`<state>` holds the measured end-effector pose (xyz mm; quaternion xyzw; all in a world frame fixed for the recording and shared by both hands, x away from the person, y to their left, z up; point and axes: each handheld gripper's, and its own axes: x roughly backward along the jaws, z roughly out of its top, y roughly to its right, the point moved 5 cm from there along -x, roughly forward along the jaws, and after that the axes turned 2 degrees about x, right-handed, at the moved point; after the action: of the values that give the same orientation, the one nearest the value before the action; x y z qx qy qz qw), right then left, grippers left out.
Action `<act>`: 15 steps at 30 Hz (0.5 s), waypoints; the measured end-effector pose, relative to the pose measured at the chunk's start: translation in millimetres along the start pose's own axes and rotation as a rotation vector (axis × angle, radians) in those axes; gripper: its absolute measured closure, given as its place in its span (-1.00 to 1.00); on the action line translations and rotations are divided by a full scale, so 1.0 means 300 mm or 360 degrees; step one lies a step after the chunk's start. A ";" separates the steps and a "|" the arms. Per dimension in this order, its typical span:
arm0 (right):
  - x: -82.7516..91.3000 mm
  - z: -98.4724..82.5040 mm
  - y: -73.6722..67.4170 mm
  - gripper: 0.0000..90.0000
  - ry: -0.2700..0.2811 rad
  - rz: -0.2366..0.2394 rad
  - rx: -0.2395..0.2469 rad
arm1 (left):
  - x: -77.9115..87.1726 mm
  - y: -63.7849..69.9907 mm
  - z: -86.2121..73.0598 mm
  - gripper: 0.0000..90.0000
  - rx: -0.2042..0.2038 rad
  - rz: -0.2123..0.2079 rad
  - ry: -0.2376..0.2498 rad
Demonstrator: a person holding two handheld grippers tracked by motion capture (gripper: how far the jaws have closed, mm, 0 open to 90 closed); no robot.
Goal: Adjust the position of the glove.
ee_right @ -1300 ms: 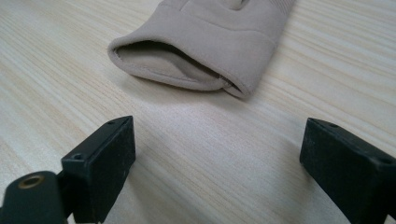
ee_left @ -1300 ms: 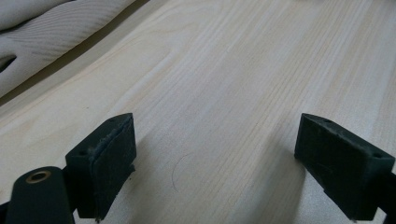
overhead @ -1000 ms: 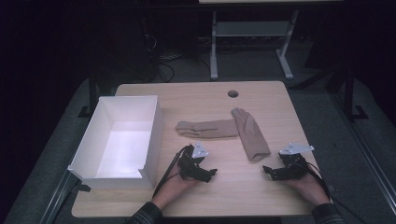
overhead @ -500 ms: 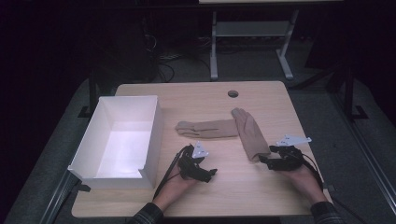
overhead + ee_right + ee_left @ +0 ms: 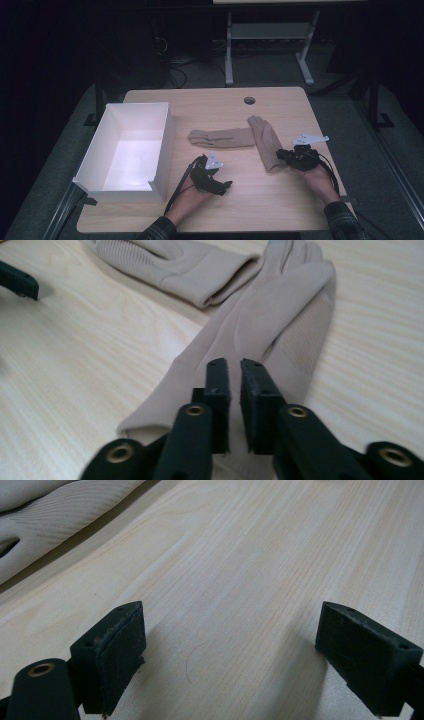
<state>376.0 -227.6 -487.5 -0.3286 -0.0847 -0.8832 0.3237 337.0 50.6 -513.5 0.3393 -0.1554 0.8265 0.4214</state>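
Right gripper [image 5: 234,371] fingers just closing over near glove [image 5: 280,325] cuff — fabric between.

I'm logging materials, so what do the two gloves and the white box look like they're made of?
Near glove: a soft beige knit or suede-like fabric, matte, with a ribbed panel along one side. Far glove: apparently the same fabric, with a ribbed patch and a stitched cuff. Box: thin, smooth white card or foam board, judging by its flat walls and sharp folded corners; which one is unclear.
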 end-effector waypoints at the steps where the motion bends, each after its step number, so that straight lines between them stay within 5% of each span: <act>1: -0.004 0.007 0.003 0.89 0.0014 0.0004 0.0010 | 0.000 0.000 0.000 -0.73 0.0000 0.0000 0.0000; 15: -0.050 0.008 -0.007 0.99 -0.0048 0.0020 0.0032 | -0.001 0.002 0.001 -0.73 0.0012 -0.0002 0.0011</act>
<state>384.6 -217.5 -495.0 -0.3393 -0.0964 -0.8752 0.3310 336.8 49.8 -513.6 0.3383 -0.1506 0.8280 0.4211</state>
